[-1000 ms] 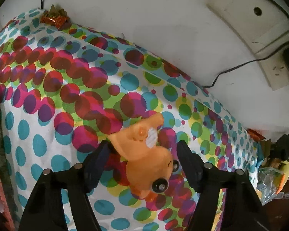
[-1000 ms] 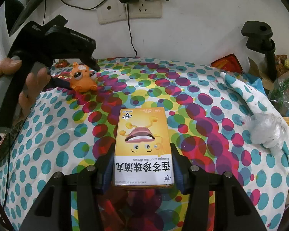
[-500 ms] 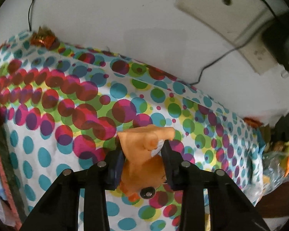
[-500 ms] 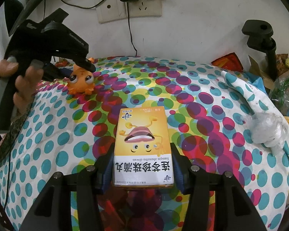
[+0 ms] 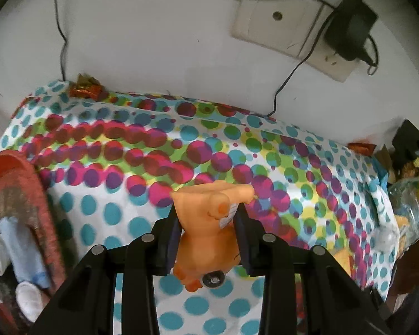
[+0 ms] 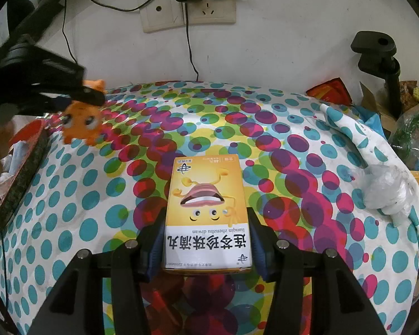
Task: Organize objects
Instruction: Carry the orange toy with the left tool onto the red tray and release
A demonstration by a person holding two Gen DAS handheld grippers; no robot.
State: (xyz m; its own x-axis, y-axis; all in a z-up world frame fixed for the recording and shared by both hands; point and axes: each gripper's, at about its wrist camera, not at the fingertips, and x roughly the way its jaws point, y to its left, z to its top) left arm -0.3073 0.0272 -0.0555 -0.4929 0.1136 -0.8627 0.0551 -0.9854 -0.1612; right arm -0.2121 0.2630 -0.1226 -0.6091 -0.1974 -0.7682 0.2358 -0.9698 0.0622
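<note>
Nearest us, our right gripper (image 6: 206,240) clamps the yellow box (image 6: 205,212) on the dotted cloth (image 6: 293,145) — a crumpled bag (image 6: 385,192) lies aside. Farther left, our left gripper (image 5: 208,237), pitched downward, squeezes the orange toy (image 5: 209,223) — clear of the cloth, near a red bin (image 6: 22,162).

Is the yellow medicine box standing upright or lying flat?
Lying flat: the yellow medicine box shows its printed front face upward on the dotted cloth, gripped between the right tool's pads.

Black tool (image 6: 206,240) with blue pads (image 6: 258,247) and silver screws (image 6: 281,243).
</note>
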